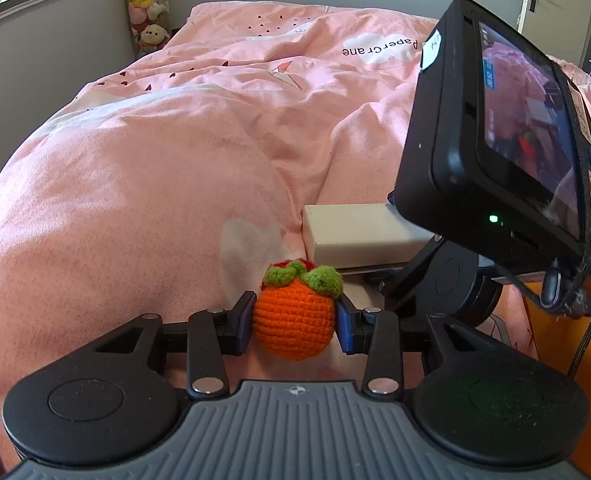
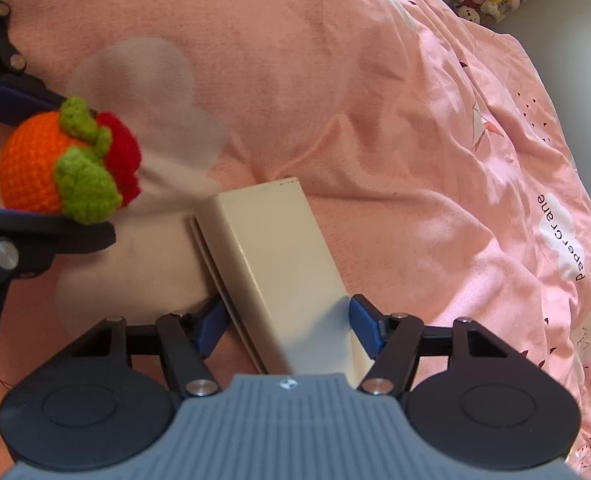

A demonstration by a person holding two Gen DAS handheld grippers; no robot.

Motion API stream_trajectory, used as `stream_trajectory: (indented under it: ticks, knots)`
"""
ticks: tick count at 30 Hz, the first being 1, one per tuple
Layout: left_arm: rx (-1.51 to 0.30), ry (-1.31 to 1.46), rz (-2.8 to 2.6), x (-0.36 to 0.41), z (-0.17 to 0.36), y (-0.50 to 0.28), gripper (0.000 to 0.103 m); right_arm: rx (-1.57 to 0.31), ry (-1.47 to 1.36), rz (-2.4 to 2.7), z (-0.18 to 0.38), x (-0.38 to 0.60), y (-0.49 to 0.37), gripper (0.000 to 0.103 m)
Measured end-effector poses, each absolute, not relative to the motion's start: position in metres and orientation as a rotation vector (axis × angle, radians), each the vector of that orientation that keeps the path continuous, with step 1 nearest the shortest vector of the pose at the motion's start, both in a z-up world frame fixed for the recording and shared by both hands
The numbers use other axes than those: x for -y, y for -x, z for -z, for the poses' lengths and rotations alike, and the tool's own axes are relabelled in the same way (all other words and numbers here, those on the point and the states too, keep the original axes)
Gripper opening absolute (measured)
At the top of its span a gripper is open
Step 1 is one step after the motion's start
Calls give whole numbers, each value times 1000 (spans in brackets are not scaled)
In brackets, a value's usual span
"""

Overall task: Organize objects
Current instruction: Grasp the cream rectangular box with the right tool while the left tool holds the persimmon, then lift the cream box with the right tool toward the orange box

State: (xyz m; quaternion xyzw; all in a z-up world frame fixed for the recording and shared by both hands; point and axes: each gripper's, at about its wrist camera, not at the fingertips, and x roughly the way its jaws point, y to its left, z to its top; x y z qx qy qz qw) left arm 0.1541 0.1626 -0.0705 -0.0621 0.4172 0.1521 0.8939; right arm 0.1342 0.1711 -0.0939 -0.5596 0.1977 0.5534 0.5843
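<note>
Left wrist view: the left gripper [image 1: 294,322] grips a crocheted orange [image 1: 293,322], pads pressed to its sides, above the pink duvet [image 1: 155,168]. Just beyond, the right gripper [image 2: 285,330] clamps a beige box [image 2: 279,264]. Both look mid-carry; each likely needs a setting-down spot.

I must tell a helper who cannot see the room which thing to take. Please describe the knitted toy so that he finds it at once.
Start from the pink quilt that covers the bed. Near its front edge, beside a cream box, the toy sits between the jaws of the left gripper. It is the only round, woolly thing there: an orange ball with green leaves and some red on top.
</note>
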Motion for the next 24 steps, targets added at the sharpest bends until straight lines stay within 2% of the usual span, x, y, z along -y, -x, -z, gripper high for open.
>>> stream_trajectory:
  ticks: [3, 11, 24]
  knots:
    - [-864, 132, -315, -162, 70, -154, 46, -437, 1304, -1298, 86, -165, -130, 52]
    - [-849, 148, -314, -159, 63, -147, 45, -444, 1200, -1267, 59, -152, -129, 33]
    - [-839, 154, -265, -135, 31, -128, 45, -317, 1180, -1307, 3, -97, -98, 30]
